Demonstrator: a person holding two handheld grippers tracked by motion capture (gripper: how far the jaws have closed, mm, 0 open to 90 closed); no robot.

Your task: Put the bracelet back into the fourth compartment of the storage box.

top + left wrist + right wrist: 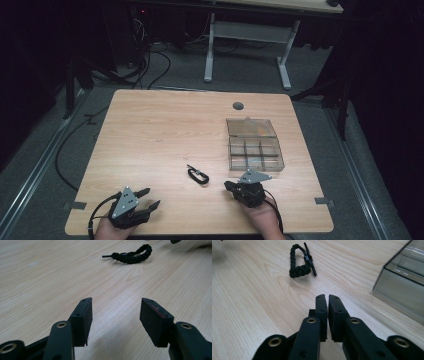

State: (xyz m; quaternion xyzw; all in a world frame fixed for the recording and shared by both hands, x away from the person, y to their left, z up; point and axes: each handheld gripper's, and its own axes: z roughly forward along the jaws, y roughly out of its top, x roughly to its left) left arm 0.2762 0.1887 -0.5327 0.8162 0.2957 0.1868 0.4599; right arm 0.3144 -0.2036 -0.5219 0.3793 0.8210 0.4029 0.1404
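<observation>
Your right tool [327, 298] is pressed together, nothing in it. Your left tool [115, 312] is spread wide, empty. The black braided cord loop [198, 175] lies flat on the bench [150, 130], between both tools, near the clear compartment box [254, 143].

Floor: grey carpet [40, 150] around my table, cables trailing.
Furniture: white-legged desk [250, 50] ahead of me.
Light: dim, dark edges.
</observation>
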